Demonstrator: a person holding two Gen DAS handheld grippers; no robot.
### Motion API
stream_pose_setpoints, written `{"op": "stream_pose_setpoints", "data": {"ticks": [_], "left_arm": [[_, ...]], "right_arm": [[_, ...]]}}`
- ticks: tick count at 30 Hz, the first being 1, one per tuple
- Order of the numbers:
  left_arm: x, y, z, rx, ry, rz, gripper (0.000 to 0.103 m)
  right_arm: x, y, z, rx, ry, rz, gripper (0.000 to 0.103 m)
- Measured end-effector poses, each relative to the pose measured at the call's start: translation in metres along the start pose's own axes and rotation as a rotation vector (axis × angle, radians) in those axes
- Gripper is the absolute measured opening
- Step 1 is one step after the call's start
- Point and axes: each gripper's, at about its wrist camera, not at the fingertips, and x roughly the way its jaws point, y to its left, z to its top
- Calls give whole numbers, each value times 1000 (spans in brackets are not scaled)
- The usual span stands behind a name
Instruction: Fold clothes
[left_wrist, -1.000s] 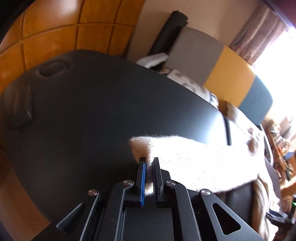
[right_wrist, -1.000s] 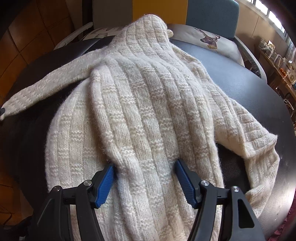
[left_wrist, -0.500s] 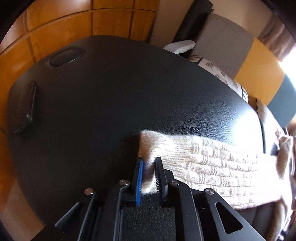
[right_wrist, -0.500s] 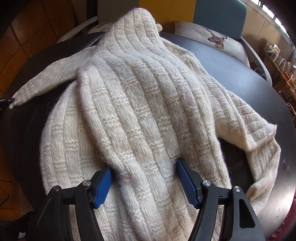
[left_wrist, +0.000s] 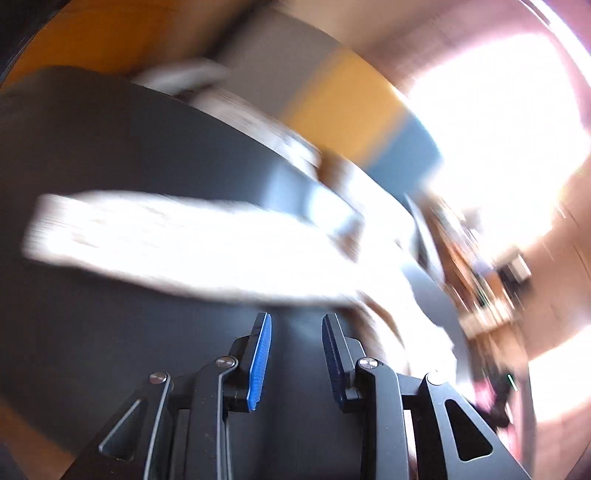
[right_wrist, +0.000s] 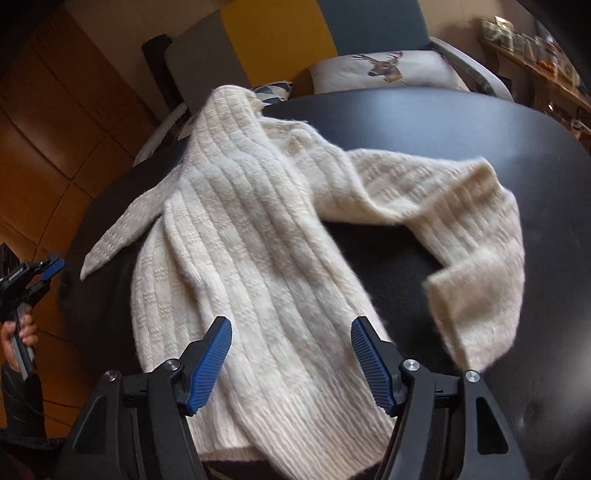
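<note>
Sleeve-folding step: left gripper (left_wrist: 295, 325) gapes empty beside the sweater (right_wrist: 258, 240); right gripper (right_wrist: 291, 328) wide, empty — next, pinch a sleeve.

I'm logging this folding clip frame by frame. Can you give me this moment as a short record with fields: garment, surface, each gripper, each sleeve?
garment: cream knit sweater, bunched lengthwise, not yet folded
surface: black table
left gripper: open, holding nothing, apart from the cloth
right gripper: open, fingers either side of the sweater's hem end, not closed on it
left sleeve: lying out straight on the table, free
right sleeve: bent back on itself, cuff toward the camera
image quality: left wrist view heavily motion-blurred
</note>
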Motion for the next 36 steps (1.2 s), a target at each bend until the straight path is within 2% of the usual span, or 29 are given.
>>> {"op": "stream_pose_setpoints", "data": {"ticks": [2,4,6,9,11,13,15,18,20,21,22,23,24,26,28,32,34,36], "left_arm": [[40,-53,-23,81,112,-122,29],[77,-94,-42,100,210,-173,32],[108,-124,-62,120,277,-180,34],[143,-147,-79,107,341,-167,35],[161,-151,-76,73,350,-135,38],[168,-148,-79,31,356,-92,45],[184,-144,-69,-3,353,-91,50],[202,-141,-59,-29,341,-87,50],[207,-144,-57,-14,325,-82,48],[210,-145,-56,-7,317,-79,43],[212,-147,-55,1,309,-76,25],[215,-148,-54,8,301,-74,12],[217,-150,-53,15,292,-71,6],[223,-153,-51,30,276,-65,6],[228,-156,-50,45,260,-60,5],[215,-150,-44,52,233,-84,5],[210,-146,-38,38,227,-108,5],[202,-142,-32,34,217,-138,5]], "right_arm": [[30,-58,41,55,-16,10,69],[38,-72,44,78,-34,16,69],[46,-87,52,76,-42,17,69],[55,-92,58,57,-52,17,69],[57,-94,62,41,-65,23,69],[66,-101,76,31,-87,47,69],[72,-108,92,16,-118,60,69],[68,-108,111,-52,-172,-32,66],[61,-106,125,-93,-207,-106,59],[58,-105,133,-102,-217,-117,59],[59,-107,143,-107,-217,-116,56],[61,-109,151,-108,-211,-114,51],[63,-110,160,-108,-204,-113,49],[70,-112,172,-108,-178,-115,32],[90,-118,187,-115,-126,-144,24],[149,-127,213,-170,25,-243,20],[151,-124,210,-221,25,-281,19],[149,-128,210,-193,29,-291,18]]}}
